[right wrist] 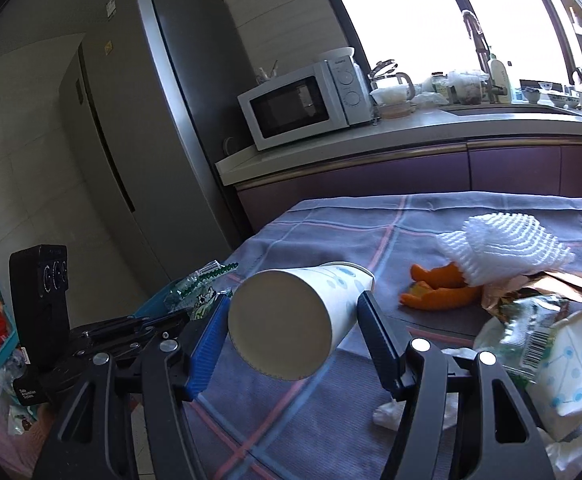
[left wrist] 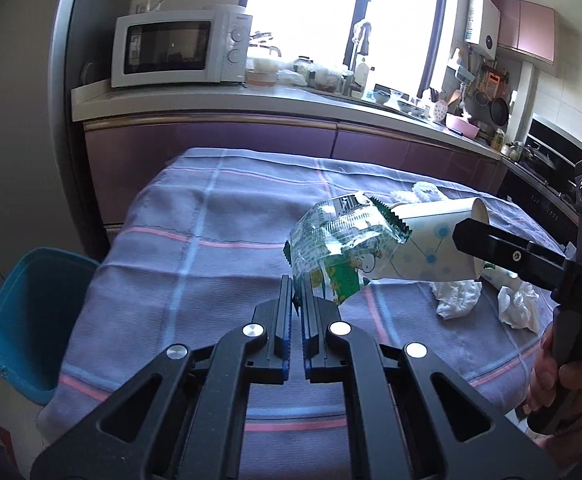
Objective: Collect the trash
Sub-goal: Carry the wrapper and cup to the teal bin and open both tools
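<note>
My left gripper (left wrist: 297,286) is shut on a clear and green snack wrapper (left wrist: 339,244) and holds it above the purple checked tablecloth (left wrist: 195,232). My right gripper (right wrist: 291,300) is shut on a white paper cup with blue dots (right wrist: 291,316), held on its side above the table; the cup also shows in the left wrist view (left wrist: 431,248), just right of the wrapper. The wrapper shows in the right wrist view (right wrist: 195,296) at the left. A blue bin (left wrist: 23,320) stands on the floor at the table's left edge.
Crumpled tissues (left wrist: 457,298) lie on the cloth. Orange peel (right wrist: 439,286), white foam netting (right wrist: 503,248), a gold wrapper, a plastic bottle (right wrist: 527,340) and a crushed paper cup (right wrist: 575,364) lie at the right. A counter with a microwave (left wrist: 179,46) is behind; a fridge (right wrist: 163,120) stands left.
</note>
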A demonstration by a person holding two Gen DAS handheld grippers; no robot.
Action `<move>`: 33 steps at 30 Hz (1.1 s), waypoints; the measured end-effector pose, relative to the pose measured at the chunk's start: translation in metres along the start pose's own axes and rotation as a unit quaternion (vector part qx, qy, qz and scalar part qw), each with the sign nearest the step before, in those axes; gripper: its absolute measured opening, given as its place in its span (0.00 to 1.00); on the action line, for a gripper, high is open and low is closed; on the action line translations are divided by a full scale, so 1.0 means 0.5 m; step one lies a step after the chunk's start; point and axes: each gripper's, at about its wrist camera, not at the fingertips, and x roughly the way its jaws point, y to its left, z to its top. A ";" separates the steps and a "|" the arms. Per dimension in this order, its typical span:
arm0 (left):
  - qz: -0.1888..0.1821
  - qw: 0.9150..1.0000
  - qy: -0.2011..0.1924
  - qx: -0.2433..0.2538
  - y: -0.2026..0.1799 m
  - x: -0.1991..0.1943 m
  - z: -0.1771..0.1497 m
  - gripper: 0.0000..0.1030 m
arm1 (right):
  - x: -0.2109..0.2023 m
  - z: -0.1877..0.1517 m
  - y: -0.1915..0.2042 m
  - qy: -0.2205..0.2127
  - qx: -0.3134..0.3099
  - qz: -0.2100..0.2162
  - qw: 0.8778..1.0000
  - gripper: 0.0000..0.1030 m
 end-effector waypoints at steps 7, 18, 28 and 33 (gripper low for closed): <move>0.079 0.996 -0.016 -0.048 0.136 -0.075 -0.015 0.05 | 0.086 0.031 0.098 0.028 -0.036 0.083 0.996 0.61; 0.197 0.973 -0.008 -0.124 0.365 -0.125 -0.049 0.04 | 0.240 0.062 0.253 0.084 -0.076 0.180 0.977 0.61; 0.236 0.959 0.018 -0.154 0.464 -0.100 -0.082 0.05 | 0.387 0.047 0.343 0.163 -0.082 0.209 0.961 0.61; 0.242 0.956 0.035 -0.162 0.484 -0.070 -0.095 0.07 | 0.454 0.028 0.364 0.206 -0.067 0.206 0.954 0.61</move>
